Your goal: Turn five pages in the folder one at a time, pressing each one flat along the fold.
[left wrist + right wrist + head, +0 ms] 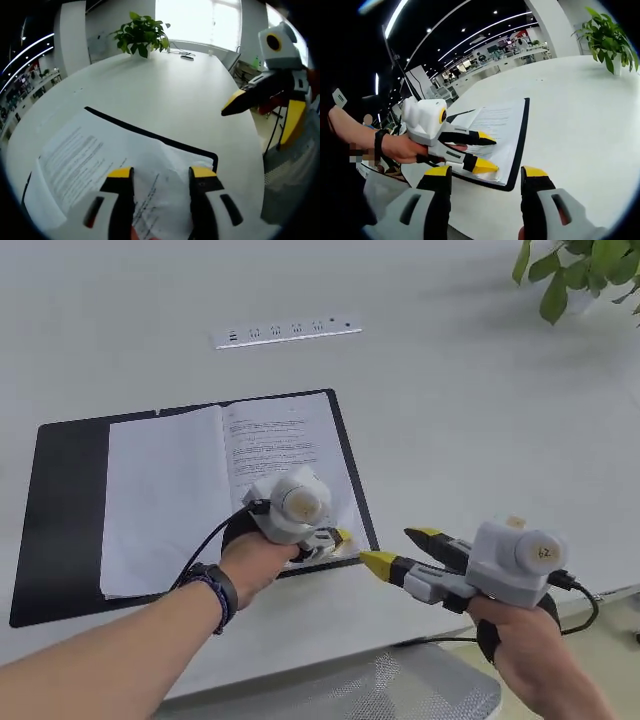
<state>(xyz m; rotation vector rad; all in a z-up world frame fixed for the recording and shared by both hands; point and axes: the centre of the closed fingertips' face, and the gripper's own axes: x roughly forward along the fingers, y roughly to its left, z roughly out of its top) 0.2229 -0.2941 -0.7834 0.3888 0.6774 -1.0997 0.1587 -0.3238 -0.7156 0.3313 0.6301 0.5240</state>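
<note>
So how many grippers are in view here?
2. The left gripper sits over the folder's lower right corner; the right gripper hovers over the table just right of it. None looks hidden.

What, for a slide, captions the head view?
Open left tongs at printed white page in black folder; right tongs open alongside.

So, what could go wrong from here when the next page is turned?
The open left claw straddles the rumpled lower corner of the white printed page; closing there may crease it or catch several sheets. The open right claw hangs beside the black folder, not holding it, so a pull could slide it.
</note>
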